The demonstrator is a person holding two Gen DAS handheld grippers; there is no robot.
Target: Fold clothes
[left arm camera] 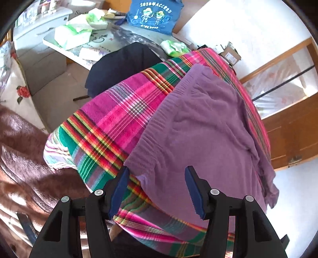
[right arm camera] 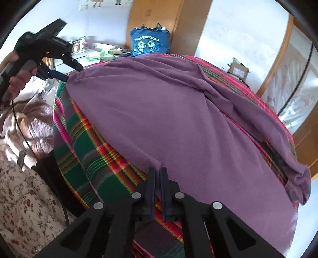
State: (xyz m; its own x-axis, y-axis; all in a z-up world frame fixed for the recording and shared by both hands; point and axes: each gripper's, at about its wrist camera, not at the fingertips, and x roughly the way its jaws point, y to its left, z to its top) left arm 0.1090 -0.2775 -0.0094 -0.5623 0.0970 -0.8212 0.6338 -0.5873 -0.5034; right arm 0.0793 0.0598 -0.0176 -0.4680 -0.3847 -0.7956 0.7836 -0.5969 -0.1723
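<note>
A purple garment (left arm camera: 198, 127) lies spread on a round table under a pink, green and red plaid cloth (left arm camera: 119, 111). My left gripper (left arm camera: 157, 174) stands open over the garment's near corner, its blue pads (left arm camera: 119, 188) wide apart and not pressing the fabric. In the right wrist view the purple garment (right arm camera: 169, 119) fills the tabletop, one sleeve draped over the right rim. My right gripper (right arm camera: 158, 170) is shut, pinching the garment's near hem. The left gripper (right arm camera: 72, 73), held by a hand, shows at the garment's far left corner.
A desk (left arm camera: 59, 47) with tissue packs and a blue printed bag (left arm camera: 151, 15) stands behind the table, with a dark chair back (left arm camera: 119, 67) between them. Brown fur bedding (left arm camera: 23, 154) lies left. A wooden cabinet (left arm camera: 294, 135) and a cardboard box (right arm camera: 238, 69) are right.
</note>
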